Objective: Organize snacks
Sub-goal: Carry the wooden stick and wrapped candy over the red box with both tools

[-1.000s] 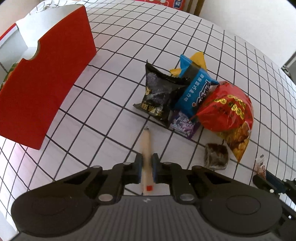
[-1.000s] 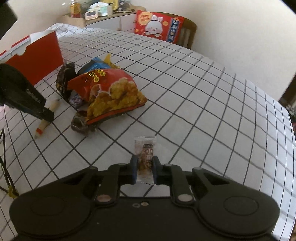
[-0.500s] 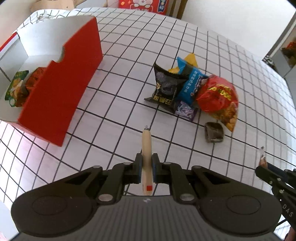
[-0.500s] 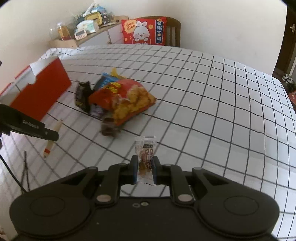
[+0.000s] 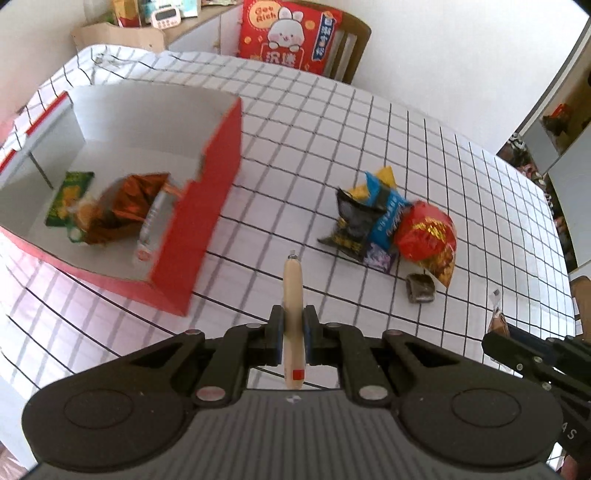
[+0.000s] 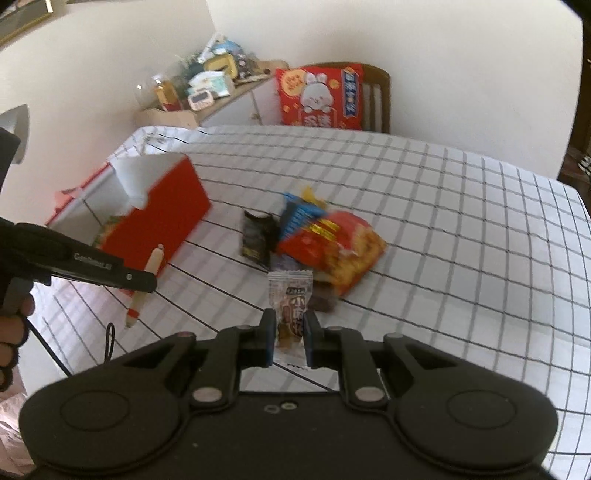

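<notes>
Box (image 5: pixel 207 206) nearer — sausage (image 5: pixel 293 295) between fingers (image 5: pixel 277 334)

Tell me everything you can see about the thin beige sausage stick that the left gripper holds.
The thin beige sausage stick is a slim tube in smooth, plastic-like wrapping, with a small metal clip at its far tip and a red mark near its rear end. The left gripper is shut on its middle, pads pressing both sides. It is held in the air, pointing forward, above the white checked tablecloth, near the corner of the red cardboard box. Only the gripper touches it.

"Got Rich" (red cushion (image 5: pixel 291 33))
</notes>
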